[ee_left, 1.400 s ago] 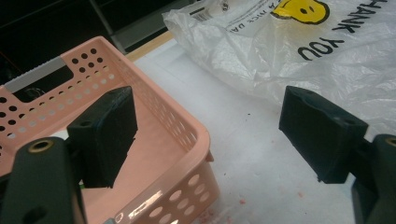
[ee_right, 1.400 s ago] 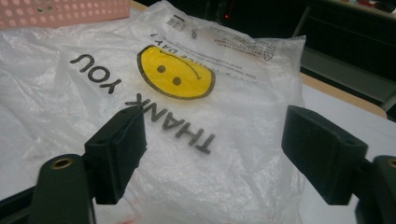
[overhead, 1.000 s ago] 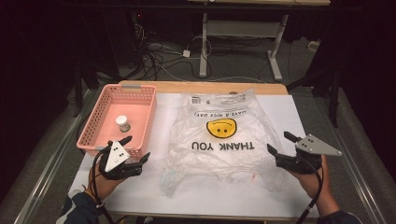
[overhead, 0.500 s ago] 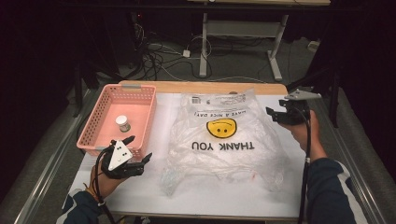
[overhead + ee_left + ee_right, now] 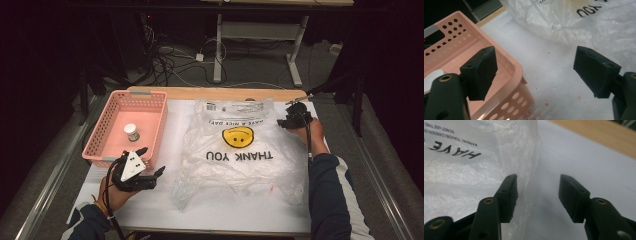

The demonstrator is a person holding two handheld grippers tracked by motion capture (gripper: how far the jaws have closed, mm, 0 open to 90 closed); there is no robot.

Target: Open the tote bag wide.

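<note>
Lying flat in the middle of the white worktop [image 5: 150, 210]: a big see-through crinkly plastic bag [image 5: 240, 165] with a yellow smiley face and black "THANK YOU" letters. At the bag's far right corner, low over the worktop: the right hand-held gripper [image 5: 286, 122], held in a hand with a dark sleeve. From the right gripper view, half open, jaws just now closing, with the bag's thin edge [image 5: 529, 170] right beside the left jaw and bare white worktop in the gap; not squeezing the bag yet. Near the front left of the worktop: the left hand-held gripper [image 5: 151, 161], open wide, holding nothing, pointing toward the gap between bag and basket. Just beside it, at the left edge of the worktop: a pink plastic basket with round holes [image 5: 100, 135], and inside it a small white jar with a lid [image 5: 131, 132], standing up. In the left gripper view, basket corner [image 5: 516, 82] near the left jaw, bag well ahead.
</note>
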